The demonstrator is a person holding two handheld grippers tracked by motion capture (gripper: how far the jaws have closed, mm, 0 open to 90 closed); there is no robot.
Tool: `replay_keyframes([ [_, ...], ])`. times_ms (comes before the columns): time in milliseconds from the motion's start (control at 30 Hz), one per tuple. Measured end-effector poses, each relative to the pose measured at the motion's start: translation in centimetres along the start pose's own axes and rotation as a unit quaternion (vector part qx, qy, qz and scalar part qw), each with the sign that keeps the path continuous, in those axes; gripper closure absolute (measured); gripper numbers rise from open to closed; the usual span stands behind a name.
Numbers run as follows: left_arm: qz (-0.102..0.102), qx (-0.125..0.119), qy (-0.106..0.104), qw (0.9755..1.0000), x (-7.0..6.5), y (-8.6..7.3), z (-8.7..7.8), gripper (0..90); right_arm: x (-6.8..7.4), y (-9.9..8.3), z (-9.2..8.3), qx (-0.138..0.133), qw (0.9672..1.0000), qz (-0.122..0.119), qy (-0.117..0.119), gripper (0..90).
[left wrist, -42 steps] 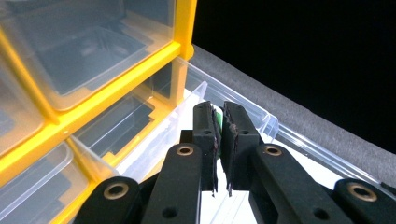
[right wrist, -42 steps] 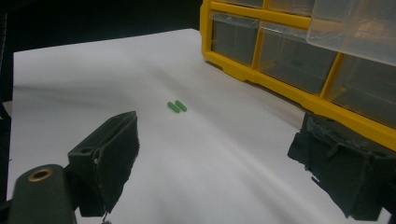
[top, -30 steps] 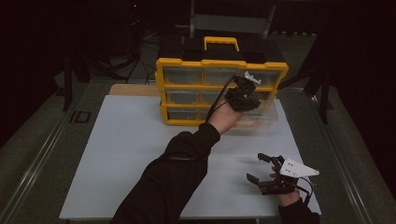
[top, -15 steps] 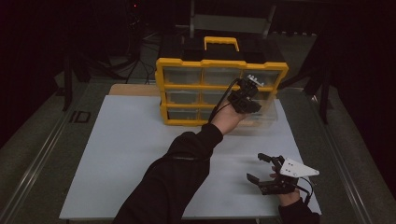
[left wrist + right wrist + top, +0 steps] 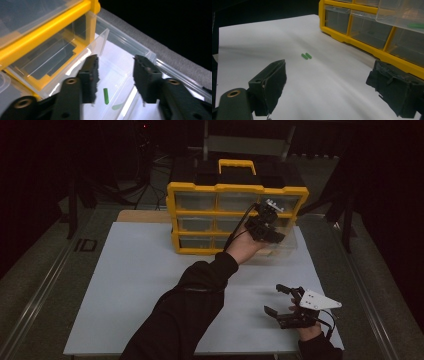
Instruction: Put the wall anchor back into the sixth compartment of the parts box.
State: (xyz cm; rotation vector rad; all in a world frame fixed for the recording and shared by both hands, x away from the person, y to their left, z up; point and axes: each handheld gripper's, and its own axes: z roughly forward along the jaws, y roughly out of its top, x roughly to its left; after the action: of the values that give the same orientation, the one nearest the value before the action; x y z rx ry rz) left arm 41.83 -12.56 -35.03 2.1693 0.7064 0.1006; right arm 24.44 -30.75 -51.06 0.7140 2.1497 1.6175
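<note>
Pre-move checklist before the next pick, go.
1. Left gripper released: ok, jaws have just been opening, nothing between the pads.
2. Green piece in the pulled-out clear drawer: ok, it lies on the drawer floor.
3. More pieces to fetch: ok, two green pieces lie side by side on the white sheet.
4. Right gripper ready: ok, jaws wide open, empty.
5. Drawer seated firmly in the yellow organizer: cannot tell.

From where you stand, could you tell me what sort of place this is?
Probably a lab or workshop bench set up for recording: a yellow parts organizer with clear drawers on a white sheet, dark stands behind.
</note>
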Motion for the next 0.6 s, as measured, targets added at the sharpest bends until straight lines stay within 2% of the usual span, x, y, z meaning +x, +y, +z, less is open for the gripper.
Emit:
replay_keyframes([
  [200, -0.009, -0.013, 0.005, 0.9999, -0.2, 0.0, -1.3, 27.8, 0.0, 0.0, 0.0, 0.0, 1.0, -0.001, -0.001, 12.7],
  [300, -0.003, -0.008, 0.013, 0.9999, -0.3, -0.1, -1.8, 15.9, 0.0, 0.0, 0.0, 0.001, 1.0, -0.001, -0.001, 12.7],
  [533, -0.003, -0.01, -0.002, 0.9999, -0.2, -0.7, -2.9, 6.3, 0.1, 0.0, 0.1, 0.004, 1.0, -0.002, -0.002, 12.7],
  [600, 0.001, -0.011, 0.0, 0.9999, -0.1, -0.9, -3.3, 2.6, 0.1, 0.0, 0.1, 0.004, 1.0, -0.002, -0.002, 12.7],
])
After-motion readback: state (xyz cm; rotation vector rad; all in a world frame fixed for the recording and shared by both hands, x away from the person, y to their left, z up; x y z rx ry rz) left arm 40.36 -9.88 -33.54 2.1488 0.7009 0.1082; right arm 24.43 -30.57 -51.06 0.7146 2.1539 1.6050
